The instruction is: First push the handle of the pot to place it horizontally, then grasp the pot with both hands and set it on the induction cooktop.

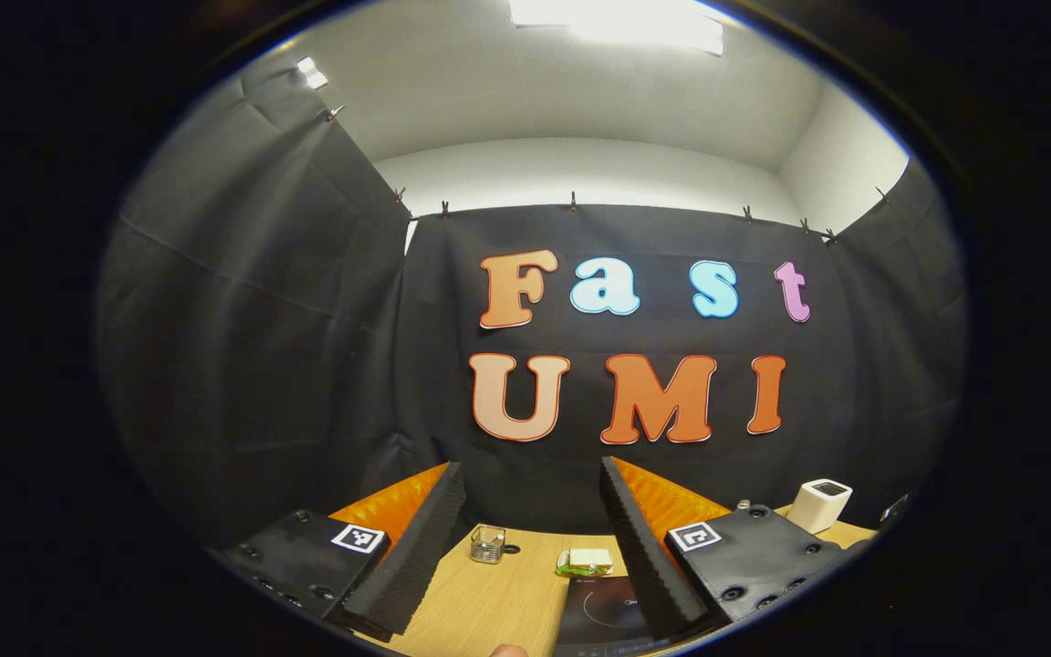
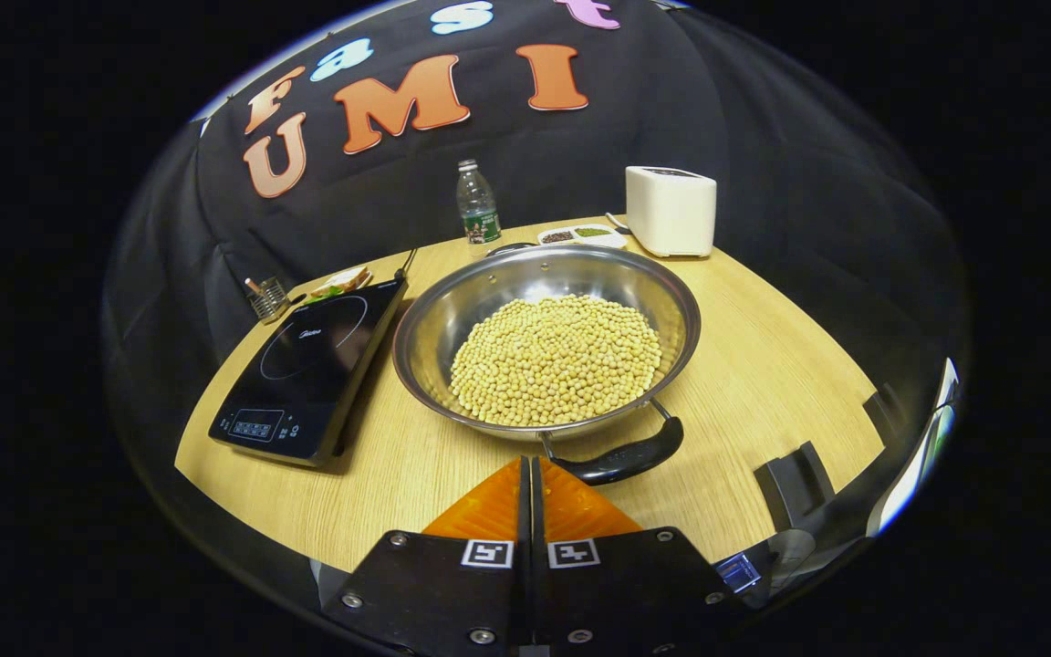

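A steel pot full of pale beans stands on the round wooden table, in the right gripper view. Its dark loop handle faces me at the near side. The black induction cooktop lies just left of the pot. My right gripper is shut with nothing in it, its tips close to the handle's left end. In the left gripper view, my left gripper is open and held high, looking at the booth wall, with the cooktop's corner below it.
A white toaster, a water bottle and a small dish of grains stand behind the pot. A wire holder and a sandwich sit beyond the cooktop. Dark brackets are at the table's near right edge.
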A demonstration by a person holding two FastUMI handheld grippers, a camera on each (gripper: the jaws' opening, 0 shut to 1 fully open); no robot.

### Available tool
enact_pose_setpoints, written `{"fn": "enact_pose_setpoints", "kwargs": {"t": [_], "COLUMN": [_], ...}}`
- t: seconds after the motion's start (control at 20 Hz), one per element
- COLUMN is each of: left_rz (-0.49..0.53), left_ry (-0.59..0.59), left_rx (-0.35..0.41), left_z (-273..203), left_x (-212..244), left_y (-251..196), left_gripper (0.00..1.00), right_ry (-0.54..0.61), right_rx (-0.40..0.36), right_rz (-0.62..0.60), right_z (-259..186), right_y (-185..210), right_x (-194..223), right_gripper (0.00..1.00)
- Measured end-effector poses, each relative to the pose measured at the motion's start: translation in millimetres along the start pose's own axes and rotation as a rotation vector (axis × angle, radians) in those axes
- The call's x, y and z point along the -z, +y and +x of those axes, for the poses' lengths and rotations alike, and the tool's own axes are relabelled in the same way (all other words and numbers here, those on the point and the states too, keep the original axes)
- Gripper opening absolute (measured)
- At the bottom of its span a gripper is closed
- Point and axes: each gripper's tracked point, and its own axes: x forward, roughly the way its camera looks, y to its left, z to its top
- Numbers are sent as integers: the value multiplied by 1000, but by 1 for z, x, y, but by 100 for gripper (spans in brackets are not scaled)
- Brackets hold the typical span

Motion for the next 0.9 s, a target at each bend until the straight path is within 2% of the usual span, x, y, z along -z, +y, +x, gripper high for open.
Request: {"fn": "enact_pose_setpoints", "kwargs": {"t": [0.5,0.9], "left_rz": [-5,-6], "left_ry": [8,7], "left_rx": [7,9], "left_z": [0,2], "left_x": [2,0], "left_y": [-6,-8], "left_gripper": [98,97], "right_ry": [-12,-26], "right_rx": [78,173], "right_rz": [40,35], "right_z": [-2,-4], "right_y": [-43,-84], "right_x": [-7,-20], "right_gripper": [0,0]}}
